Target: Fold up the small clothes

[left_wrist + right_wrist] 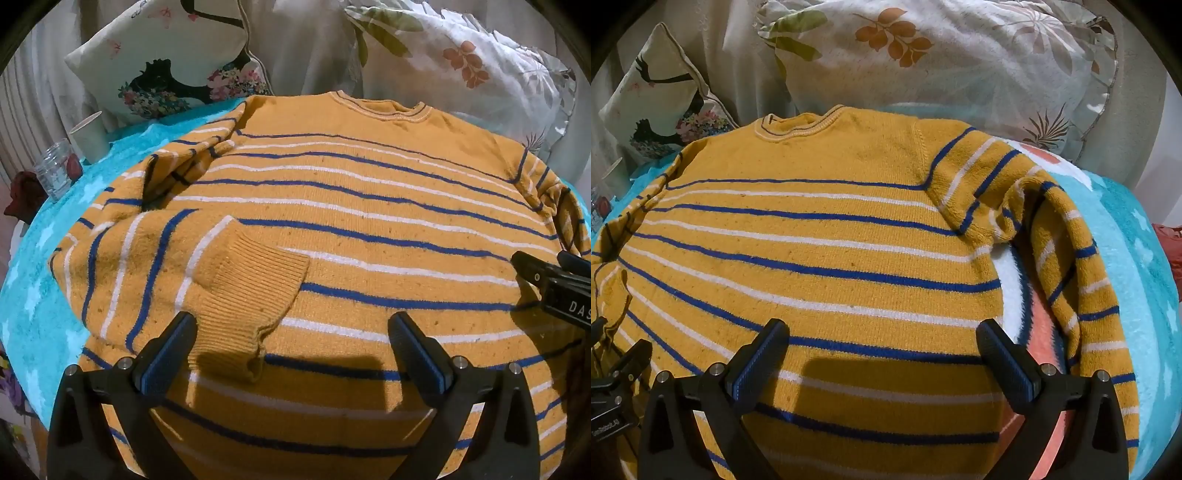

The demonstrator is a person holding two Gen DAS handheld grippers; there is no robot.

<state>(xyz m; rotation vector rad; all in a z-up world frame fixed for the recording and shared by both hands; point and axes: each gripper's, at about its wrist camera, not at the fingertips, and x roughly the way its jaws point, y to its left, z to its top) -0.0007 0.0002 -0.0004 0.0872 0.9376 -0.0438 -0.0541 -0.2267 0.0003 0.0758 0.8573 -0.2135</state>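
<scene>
One striped sweater (369,221), two pillows (166,59) (461,62), one paper cup (90,136), one glass jar (55,171), two grippers (291,347) (882,347).

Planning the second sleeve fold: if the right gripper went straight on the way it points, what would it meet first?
Most likely the striped sweater's flat body. The right gripper hangs over it, jaws open and empty. The unfolded sleeve lies off to its right, outside that line. Depth is hard to judge.

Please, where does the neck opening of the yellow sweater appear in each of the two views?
Left wrist: collar at top, right of centre.
Right wrist: collar at top, left of centre.
Shared landmark: the leaf pillow behind the sweater.
</scene>
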